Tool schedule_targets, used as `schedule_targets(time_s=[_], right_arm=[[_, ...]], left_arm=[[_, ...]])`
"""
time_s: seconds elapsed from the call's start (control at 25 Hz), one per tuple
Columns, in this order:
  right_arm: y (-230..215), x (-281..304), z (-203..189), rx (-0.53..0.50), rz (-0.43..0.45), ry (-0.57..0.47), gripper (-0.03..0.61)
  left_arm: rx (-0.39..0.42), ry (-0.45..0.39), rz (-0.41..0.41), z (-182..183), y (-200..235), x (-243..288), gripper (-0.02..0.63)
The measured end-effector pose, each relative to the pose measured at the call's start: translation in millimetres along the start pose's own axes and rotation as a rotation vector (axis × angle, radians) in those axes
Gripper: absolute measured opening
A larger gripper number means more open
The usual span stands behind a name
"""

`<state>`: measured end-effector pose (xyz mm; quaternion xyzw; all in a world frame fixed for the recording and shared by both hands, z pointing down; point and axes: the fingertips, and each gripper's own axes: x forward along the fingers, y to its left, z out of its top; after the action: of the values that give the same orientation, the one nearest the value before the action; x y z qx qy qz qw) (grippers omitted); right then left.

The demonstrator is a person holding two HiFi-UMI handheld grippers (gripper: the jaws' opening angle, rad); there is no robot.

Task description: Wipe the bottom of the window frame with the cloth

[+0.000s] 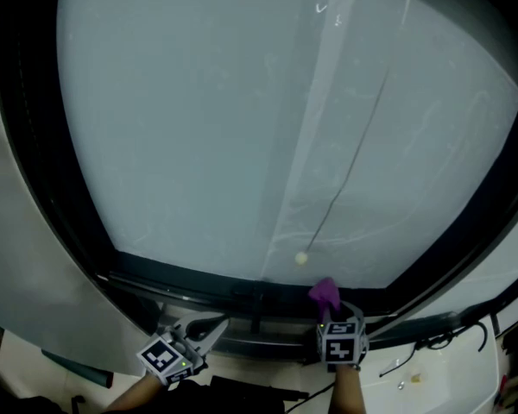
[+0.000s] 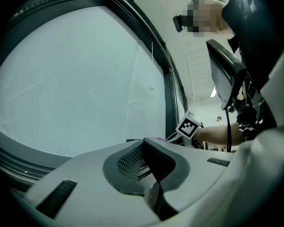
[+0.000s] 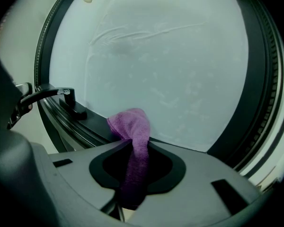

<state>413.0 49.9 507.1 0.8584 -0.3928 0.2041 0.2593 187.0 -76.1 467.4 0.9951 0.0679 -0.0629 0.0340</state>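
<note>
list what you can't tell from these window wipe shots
- Whether the cloth touches the bottom frame: in the right gripper view the cloth's own bulge covers the contact; in the head view it is too small.
- The cloth's lower end: buried in the jaws of the right gripper.
- Dirt on the frame: too dark in every view.
- The small pale bits at the head view's lower right: too small to name.
</note>
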Motion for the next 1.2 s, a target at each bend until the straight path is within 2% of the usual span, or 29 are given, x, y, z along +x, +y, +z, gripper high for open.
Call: schedule_targets(time_s=[0.52,1.0,1.2], right_arm=[[-54,-3,-23,0.029,-0.064,0.016,0.084],[-91,-7,-49,0.072,-0.102,0.028,0.085],[-109,-8,-58,0.107,-0.174,0.056,0.085]], left_arm=[[-0.021,-0.054,-0.021,6,-19,30,0.005],[0.004,-0.082,-0.035,8,-31,46,0.005],[0.038,-0.068,-0.111,14,-36,54,0.005]])
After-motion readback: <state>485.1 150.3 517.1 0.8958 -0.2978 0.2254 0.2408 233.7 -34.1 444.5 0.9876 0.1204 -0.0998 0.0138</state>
